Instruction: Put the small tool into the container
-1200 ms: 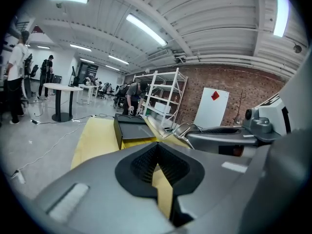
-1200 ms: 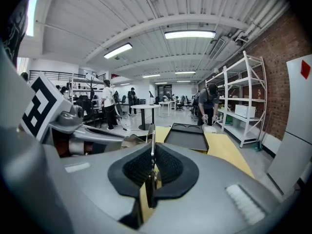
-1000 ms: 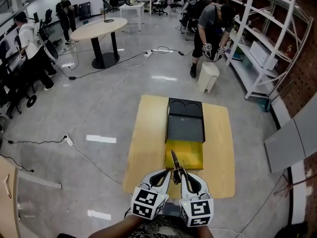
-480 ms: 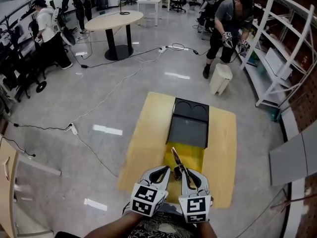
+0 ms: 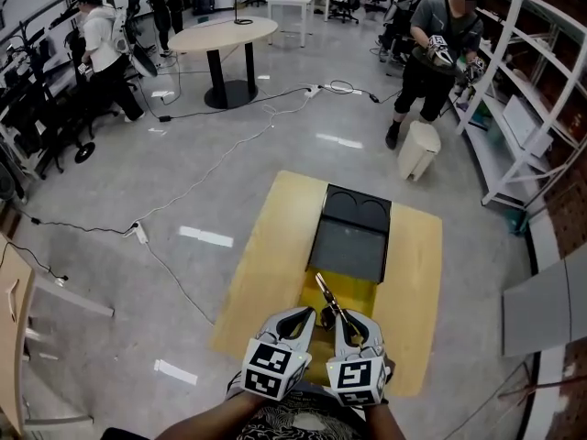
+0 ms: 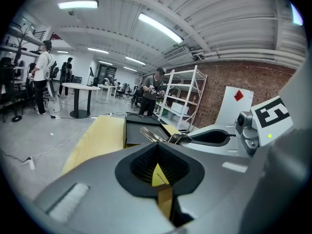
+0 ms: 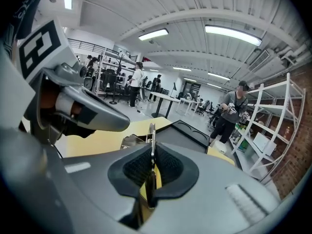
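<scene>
Holding: your right gripper [image 5: 345, 326] has its jaws pinched on the small tool [image 5: 328, 299], a thin metal piece. In the right gripper view the tool [image 7: 151, 136] stands edge-on between the black pads [image 7: 168, 167].
Left gripper: your left gripper [image 5: 295, 321] sits just beside the right one at the near edge. Its jaws are drawn together at the tips with only a sliver of yellow showing behind them, and they grip nothing.
Tool position: it's up in the air over the near end of the container, its tip slanting far and left. From the left gripper view it pokes out [image 6: 155, 134] just ahead of the other gripper's jaws.
Container: the yellow container [image 5: 359, 293] lies open in the middle of the table. Its black lid [image 5: 350, 242] is laid back flat on the far side, touching it.
Table: the pale wooden table [image 5: 266, 255] carries the container and lid.
Background: a round table [image 5: 224, 35] stands far left. A person [image 5: 431, 58] stands by the white shelving [image 5: 514, 108] far right, with a white bin [image 5: 417, 149] near their feet.
</scene>
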Available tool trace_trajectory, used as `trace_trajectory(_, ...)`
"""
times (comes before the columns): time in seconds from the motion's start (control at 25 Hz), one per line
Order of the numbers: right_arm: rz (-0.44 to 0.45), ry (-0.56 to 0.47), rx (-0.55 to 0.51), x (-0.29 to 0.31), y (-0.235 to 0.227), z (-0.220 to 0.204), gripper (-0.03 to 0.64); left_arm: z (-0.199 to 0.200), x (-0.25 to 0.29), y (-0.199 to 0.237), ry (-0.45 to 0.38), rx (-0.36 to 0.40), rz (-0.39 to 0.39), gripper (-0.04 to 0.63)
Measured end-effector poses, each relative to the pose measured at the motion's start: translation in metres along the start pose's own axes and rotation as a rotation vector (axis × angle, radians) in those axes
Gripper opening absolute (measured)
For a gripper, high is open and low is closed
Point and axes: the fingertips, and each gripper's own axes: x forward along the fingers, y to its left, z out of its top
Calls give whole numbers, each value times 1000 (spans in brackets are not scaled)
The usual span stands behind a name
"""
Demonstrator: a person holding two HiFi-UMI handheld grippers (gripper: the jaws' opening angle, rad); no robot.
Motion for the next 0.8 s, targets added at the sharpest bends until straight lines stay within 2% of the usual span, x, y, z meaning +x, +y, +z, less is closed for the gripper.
trace_trajectory(0.24, 40, 49, -47, 33, -29, -29, 6, 6, 45, -2, 1, -7, 21, 14)
trace_trajectory(0.52, 68, 82, -139, 69, -36, -37, 6, 15, 65, 12, 6, -18, 47, 14)
trace_trajectory(0.68, 95, 102, -176, 89, -58, -48, 6, 24, 88, 9, 12, -23, 63, 14)
trace_trajectory(0.8, 107, 118, -206, 98, -45, -52, 6, 22, 80, 20, 10, -22, 75, 12)
